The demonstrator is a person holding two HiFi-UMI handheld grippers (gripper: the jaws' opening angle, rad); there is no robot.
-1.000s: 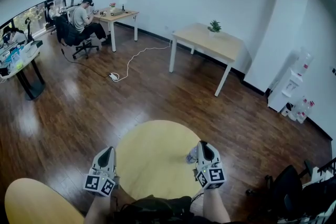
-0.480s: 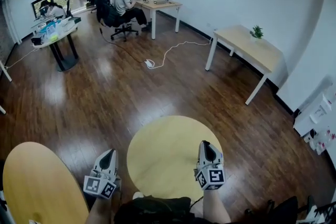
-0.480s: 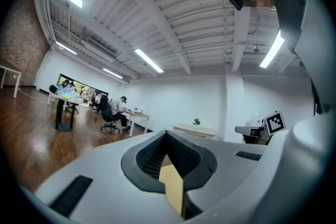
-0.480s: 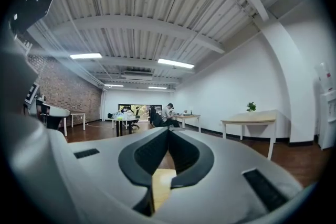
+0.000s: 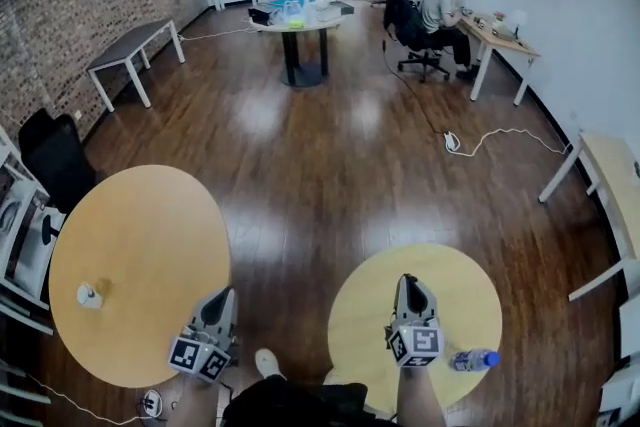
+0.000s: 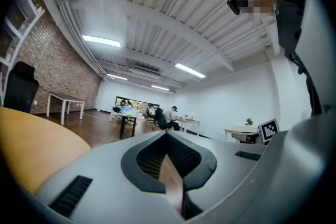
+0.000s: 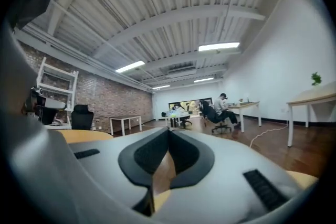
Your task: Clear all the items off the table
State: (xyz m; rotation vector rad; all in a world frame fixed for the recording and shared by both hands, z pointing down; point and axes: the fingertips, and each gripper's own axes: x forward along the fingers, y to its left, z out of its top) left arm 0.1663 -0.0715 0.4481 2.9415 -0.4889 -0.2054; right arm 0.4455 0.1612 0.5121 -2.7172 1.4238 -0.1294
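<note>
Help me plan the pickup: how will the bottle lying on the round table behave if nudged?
The bottle lies on its side near the table edge, so it would probably roll. It looks clear plastic, likely light.

View swung left, larger round table (image 5: 140,255) fully in sight, bottle (image 5: 473,360) appeared

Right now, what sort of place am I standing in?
Probably an open-plan office or lab workspace: a person sits working at a desk, others gather at a cluttered table by the window, and a brick wall runs along one side.
</note>
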